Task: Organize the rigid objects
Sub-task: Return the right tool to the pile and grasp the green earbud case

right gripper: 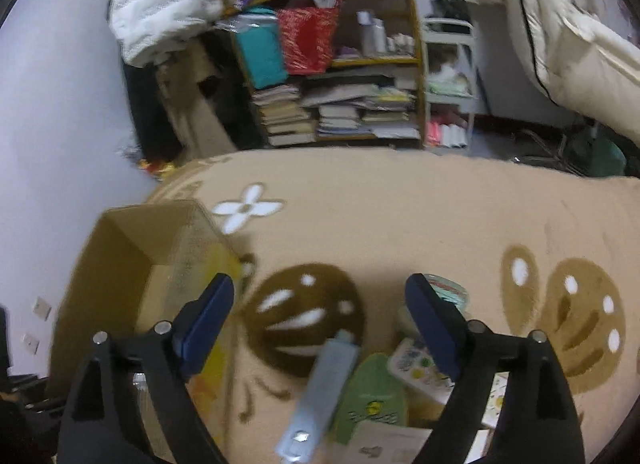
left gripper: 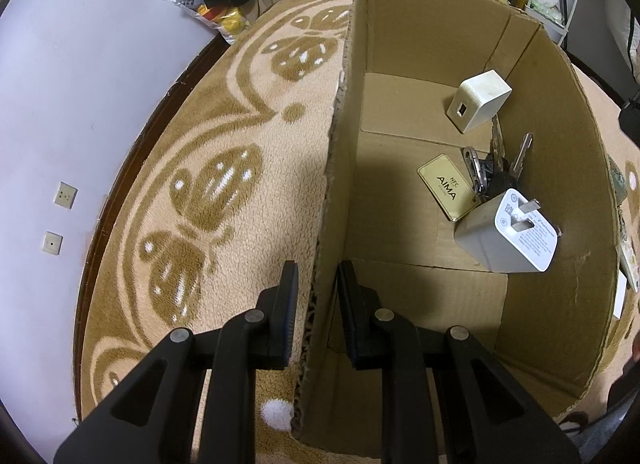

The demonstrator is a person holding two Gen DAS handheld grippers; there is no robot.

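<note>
An open cardboard box (left gripper: 556,191) stands on a beige patterned blanket (left gripper: 224,135). Inside lie a cream charger cube (left gripper: 480,101), a bunch of keys (left gripper: 492,167), a gold card (left gripper: 446,185) and a white plug adapter (left gripper: 508,236). My left gripper (left gripper: 318,272) straddles the box's left wall, one finger outside and one inside, shut on it. My right gripper (right gripper: 320,284) hangs open above the blanket with nothing between its fingers. Below it lie a grey-blue flat object (right gripper: 324,388), a green item (right gripper: 372,396) and a white buttoned device (right gripper: 416,368). The box (right gripper: 116,264) is at its left; this view is blurred.
A bookshelf (right gripper: 340,103) stacked with books and bags stands beyond the blanket's far edge. A white wall (left gripper: 60,123) with sockets runs along the left. A round tin or roll (right gripper: 448,296) sits behind the right finger. A white rack (right gripper: 448,95) stands right of the shelf.
</note>
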